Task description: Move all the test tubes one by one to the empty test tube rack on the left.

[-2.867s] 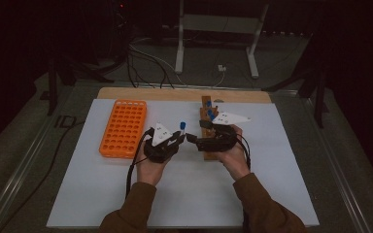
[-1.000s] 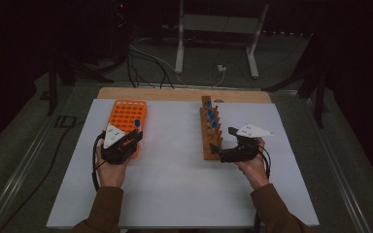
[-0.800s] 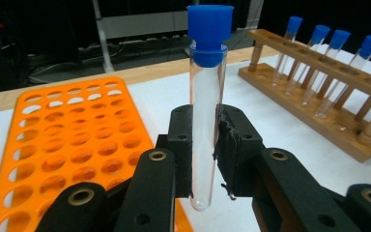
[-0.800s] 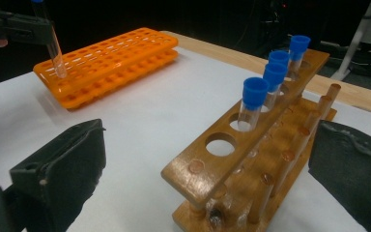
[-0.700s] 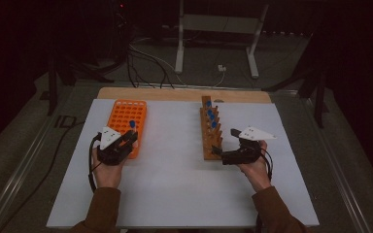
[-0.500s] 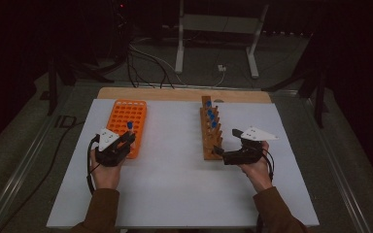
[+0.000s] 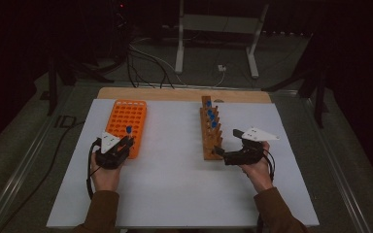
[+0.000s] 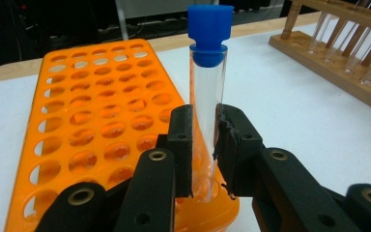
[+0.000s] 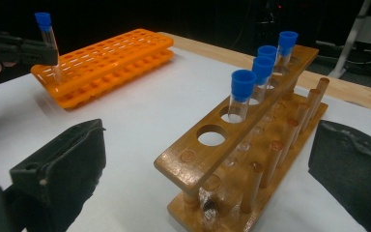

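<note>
My left gripper (image 8: 204,145) is shut on a clear test tube (image 8: 207,82) with a blue cap, held upright. The tube's lower end is down at the near right corner of the orange rack (image 8: 101,111); my jaws hide whether it sits in a hole. From above, the left gripper (image 7: 125,141) and the tube's cap (image 7: 128,129) are at the orange rack's (image 7: 128,114) near end. My right gripper (image 7: 218,151) stands open at the near end of the wooden rack (image 7: 207,141), with nothing between its fingers. The wooden rack (image 9: 232,145) holds several blue-capped tubes (image 9: 243,82).
The white mat (image 7: 175,184) covers the table, with bare room between the two racks and in front of them. A wooden board edge (image 7: 175,93) lies behind the mat. Cables and a metal stand (image 7: 213,29) are on the floor beyond.
Both hands were together mid-table at first. The left hand has carried the tube over to the orange rack, then sunk a little at its near end. The right hand has kept still lately.
</note>
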{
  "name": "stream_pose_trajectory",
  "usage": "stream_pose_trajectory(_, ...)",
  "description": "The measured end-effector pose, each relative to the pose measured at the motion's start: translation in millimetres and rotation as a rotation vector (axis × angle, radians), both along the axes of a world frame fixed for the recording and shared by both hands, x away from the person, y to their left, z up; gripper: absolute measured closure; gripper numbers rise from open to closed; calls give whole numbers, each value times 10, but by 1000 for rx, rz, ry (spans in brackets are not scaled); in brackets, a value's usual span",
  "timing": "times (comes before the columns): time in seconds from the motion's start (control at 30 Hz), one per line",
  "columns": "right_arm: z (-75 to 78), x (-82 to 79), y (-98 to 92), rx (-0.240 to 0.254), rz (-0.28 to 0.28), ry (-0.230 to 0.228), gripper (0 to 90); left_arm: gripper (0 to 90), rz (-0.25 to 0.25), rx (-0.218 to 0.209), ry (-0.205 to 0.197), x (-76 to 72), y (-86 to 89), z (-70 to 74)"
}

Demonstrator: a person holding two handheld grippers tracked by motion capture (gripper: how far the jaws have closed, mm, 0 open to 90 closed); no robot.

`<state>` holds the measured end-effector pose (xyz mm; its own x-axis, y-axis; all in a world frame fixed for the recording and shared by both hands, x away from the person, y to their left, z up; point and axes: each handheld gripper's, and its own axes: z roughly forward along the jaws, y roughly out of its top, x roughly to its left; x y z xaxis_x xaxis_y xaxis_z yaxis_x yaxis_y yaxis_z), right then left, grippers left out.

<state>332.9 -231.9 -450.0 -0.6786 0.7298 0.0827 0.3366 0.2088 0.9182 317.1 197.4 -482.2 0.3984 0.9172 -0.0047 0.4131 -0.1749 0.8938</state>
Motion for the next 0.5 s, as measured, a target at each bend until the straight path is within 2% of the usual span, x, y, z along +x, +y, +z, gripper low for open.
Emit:
stream_pose_trajectory(0.1, -3, -1, 3, 0, 1, 2, 1, 767, -1, -4, 8, -5, 17, -23)
stream_pose_trajectory(0.23, -12, 0, 10, -4, 6, 3, 1, 767, -9, 30, 21, -9, -3, -57)
stream_pose_trajectory(0.5, -21, -4, 15, -6, 10, 9, 1, 769, -19, 62, 40, -24, -15, -87)
